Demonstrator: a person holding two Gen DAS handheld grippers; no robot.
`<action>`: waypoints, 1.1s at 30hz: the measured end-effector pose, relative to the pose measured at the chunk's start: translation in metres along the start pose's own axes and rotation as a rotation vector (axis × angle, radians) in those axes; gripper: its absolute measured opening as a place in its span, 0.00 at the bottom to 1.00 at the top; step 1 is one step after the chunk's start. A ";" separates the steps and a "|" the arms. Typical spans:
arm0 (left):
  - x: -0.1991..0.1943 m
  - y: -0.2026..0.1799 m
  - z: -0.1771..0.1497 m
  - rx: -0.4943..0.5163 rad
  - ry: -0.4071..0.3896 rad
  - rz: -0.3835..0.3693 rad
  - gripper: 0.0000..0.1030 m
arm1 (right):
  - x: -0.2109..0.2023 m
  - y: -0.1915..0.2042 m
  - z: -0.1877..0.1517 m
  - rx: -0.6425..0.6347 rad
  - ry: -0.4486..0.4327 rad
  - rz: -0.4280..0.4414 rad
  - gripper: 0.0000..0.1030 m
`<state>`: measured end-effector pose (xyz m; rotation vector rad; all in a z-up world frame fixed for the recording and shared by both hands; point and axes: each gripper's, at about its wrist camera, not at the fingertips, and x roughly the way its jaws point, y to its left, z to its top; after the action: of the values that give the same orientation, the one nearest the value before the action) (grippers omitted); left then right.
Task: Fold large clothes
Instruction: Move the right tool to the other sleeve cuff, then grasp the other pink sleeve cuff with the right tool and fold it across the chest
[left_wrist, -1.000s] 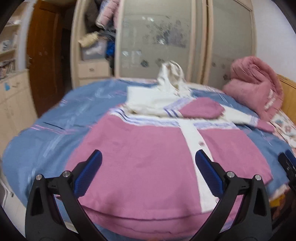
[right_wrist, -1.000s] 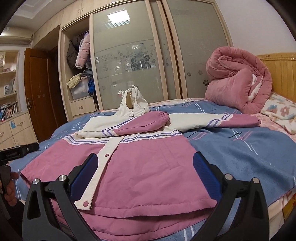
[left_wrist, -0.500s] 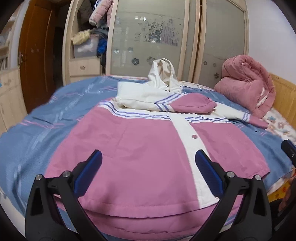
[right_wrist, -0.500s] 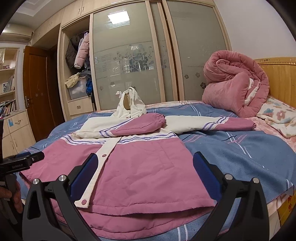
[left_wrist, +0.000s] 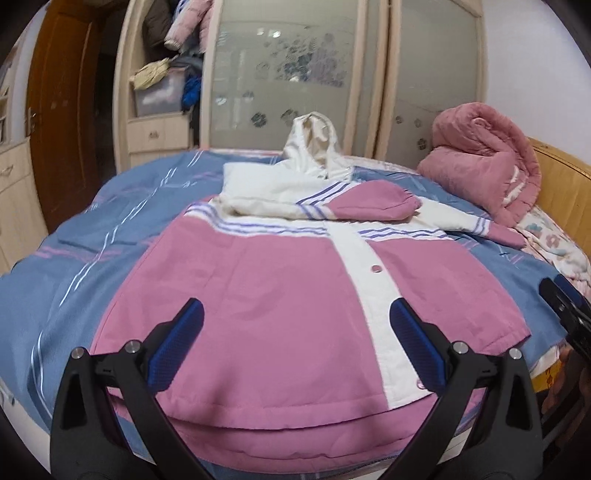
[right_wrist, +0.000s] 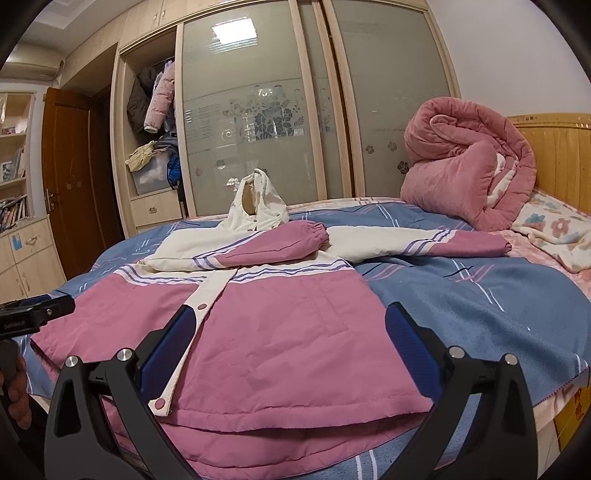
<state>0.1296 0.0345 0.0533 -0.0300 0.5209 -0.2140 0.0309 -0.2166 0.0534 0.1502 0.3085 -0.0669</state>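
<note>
A pink and white hooded jacket (left_wrist: 280, 295) lies flat, front side up, on the blue striped bedspread (left_wrist: 92, 251), filling the centre and lower part of both views. Its hem is at the bottom of the frame, and its white hood (left_wrist: 314, 144) stands up at upper centre. One sleeve (right_wrist: 258, 251) is folded across the chest; the other sleeve (right_wrist: 424, 240) stretches toward the right of the frame.

The left gripper (left_wrist: 293, 343) is released, jaws spread wide above the hem, grasping nothing. The right gripper (right_wrist: 290, 343) is likewise spread wide over the hem area, grasping nothing.

A rolled pink quilt (right_wrist: 469, 162) rests at upper right against the wooden headboard (right_wrist: 557, 155). A wardrobe with frosted sliding doors (right_wrist: 258, 110) occupies the background.
</note>
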 end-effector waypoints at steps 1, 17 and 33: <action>-0.002 -0.004 0.000 0.023 -0.009 0.000 0.98 | 0.000 -0.003 0.000 0.009 0.000 -0.003 0.99; 0.000 -0.007 -0.001 0.082 -0.007 -0.052 0.98 | 0.061 -0.197 0.057 0.599 0.061 -0.021 0.99; 0.026 -0.009 0.001 0.088 0.041 -0.050 0.98 | 0.193 -0.401 0.047 1.021 0.162 -0.234 0.67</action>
<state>0.1499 0.0207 0.0419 0.0467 0.5520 -0.2867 0.1926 -0.6280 -0.0166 1.1369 0.4302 -0.4452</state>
